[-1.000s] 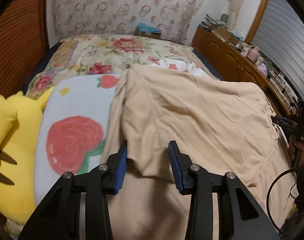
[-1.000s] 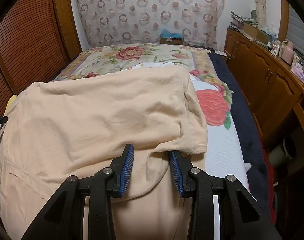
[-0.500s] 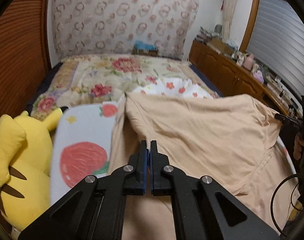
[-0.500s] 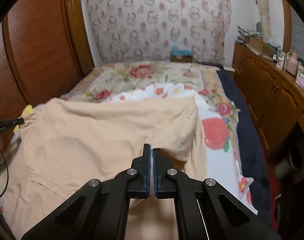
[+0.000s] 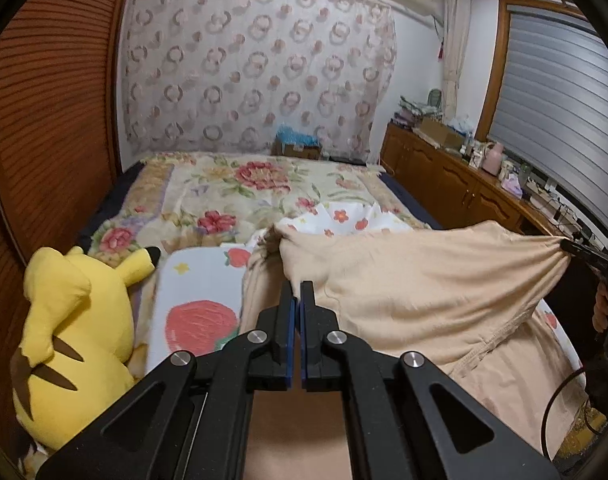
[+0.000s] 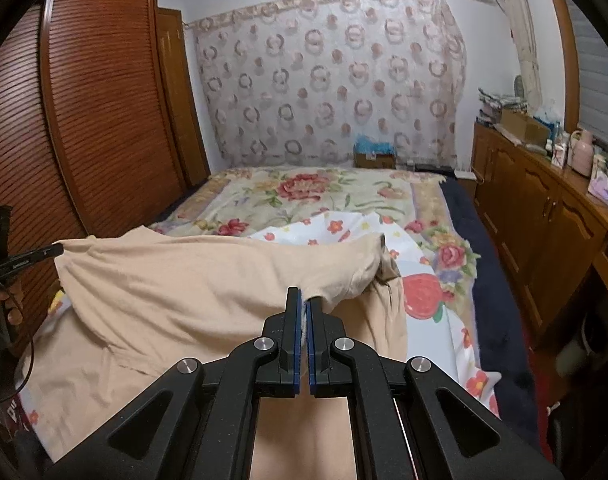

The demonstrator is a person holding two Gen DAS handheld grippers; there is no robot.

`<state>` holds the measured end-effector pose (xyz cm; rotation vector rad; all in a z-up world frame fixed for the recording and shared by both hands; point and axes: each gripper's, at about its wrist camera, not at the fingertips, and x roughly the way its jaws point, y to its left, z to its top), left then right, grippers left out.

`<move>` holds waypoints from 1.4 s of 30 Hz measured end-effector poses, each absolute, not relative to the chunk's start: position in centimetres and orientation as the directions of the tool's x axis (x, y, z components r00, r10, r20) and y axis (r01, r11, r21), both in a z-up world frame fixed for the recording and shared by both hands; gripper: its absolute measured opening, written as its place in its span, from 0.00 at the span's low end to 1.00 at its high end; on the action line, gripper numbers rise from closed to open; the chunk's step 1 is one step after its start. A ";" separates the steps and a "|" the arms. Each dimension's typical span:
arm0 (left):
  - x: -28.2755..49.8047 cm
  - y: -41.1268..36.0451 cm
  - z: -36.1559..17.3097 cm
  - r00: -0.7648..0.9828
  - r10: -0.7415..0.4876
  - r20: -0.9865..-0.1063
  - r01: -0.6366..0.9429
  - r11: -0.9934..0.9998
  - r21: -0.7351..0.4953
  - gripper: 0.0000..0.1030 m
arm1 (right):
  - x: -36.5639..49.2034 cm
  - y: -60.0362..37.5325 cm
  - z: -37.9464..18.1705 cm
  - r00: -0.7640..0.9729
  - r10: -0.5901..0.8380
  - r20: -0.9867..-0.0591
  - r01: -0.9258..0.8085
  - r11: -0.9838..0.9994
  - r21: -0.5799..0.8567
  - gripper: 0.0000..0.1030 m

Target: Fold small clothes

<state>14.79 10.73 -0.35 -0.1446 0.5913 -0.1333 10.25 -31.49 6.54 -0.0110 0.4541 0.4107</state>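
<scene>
A beige T-shirt (image 5: 424, 280) hangs stretched above the bed, its lower part still lying on the bedding. My left gripper (image 5: 297, 292) is shut on one edge of it. My right gripper (image 6: 304, 300) is shut on the opposite edge of the same shirt (image 6: 204, 280). In the left wrist view the right gripper (image 5: 584, 254) shows at the far right, pinching the cloth taut. In the right wrist view the left gripper (image 6: 32, 258) shows at the far left, holding the other end.
A yellow plush toy (image 5: 72, 332) lies at the bed's left side. A strawberry-print sheet (image 5: 196, 304) and a floral quilt (image 6: 312, 196) cover the bed. A wooden cabinet (image 6: 544, 232) with clutter runs along the right. A slatted wardrobe (image 6: 88, 120) stands left.
Both grippers closed on the shirt's edges and lifted it. The shirt went from lying flat on the bed to hanging stretched between them.
</scene>
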 end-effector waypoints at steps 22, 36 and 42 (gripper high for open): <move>3.9 12.8 0.7 0.843 -0.108 -0.527 0.043 0.990 -0.133 0.02 | -2.2 -33.2 5.6 0.774 0.448 -0.447 -0.465 0.882 0.079 0.02; 2.8 13.3 -6.2 0.736 -0.101 -0.669 0.009 0.990 -0.139 0.46 | 4.5 -32.9 -0.5 0.705 0.292 -0.646 -0.402 0.915 -0.025 0.41; 2.1 12.4 -6.5 0.739 -0.119 -0.663 0.028 0.989 -0.146 0.46 | 4.6 -32.2 -0.4 0.732 0.300 -0.612 -0.395 0.918 -0.022 0.41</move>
